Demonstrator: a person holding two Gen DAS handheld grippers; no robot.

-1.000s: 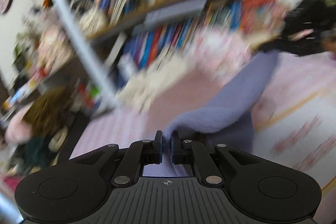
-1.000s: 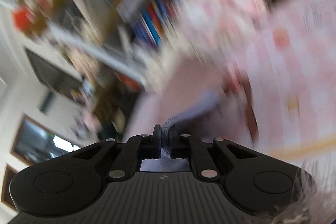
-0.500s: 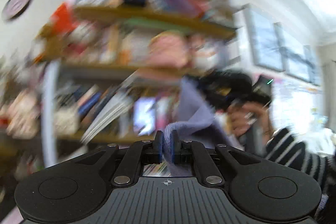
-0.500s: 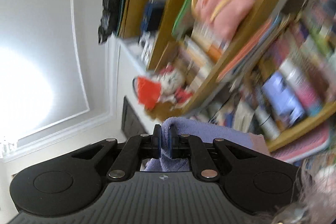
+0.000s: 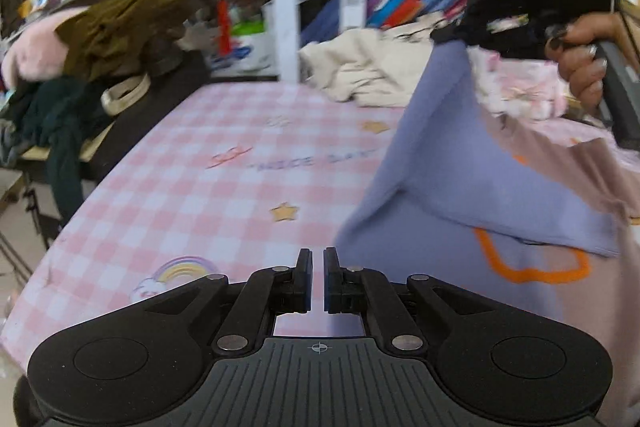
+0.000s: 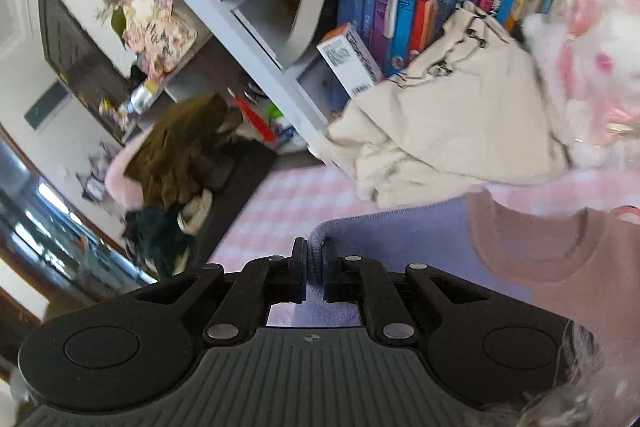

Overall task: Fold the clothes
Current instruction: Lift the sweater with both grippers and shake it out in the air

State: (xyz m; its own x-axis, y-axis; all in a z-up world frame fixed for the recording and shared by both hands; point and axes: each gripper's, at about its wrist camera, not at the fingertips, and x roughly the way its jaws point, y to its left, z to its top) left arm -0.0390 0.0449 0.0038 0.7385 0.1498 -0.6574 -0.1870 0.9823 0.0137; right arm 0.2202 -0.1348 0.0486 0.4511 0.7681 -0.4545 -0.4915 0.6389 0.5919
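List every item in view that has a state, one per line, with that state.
left gripper: nearly shut, holding nothing
right gripper: shut on the purple garment
purple garment: one corner lifted, the rest draped on the tablecloth
cream garment: crumpled, unfolded
checked tablecloth: spread flat

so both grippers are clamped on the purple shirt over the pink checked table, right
Not both. Only the right gripper is clamped on the purple shirt; the left wrist view shows the left gripper with nothing between its fingers, over the pink checked table.
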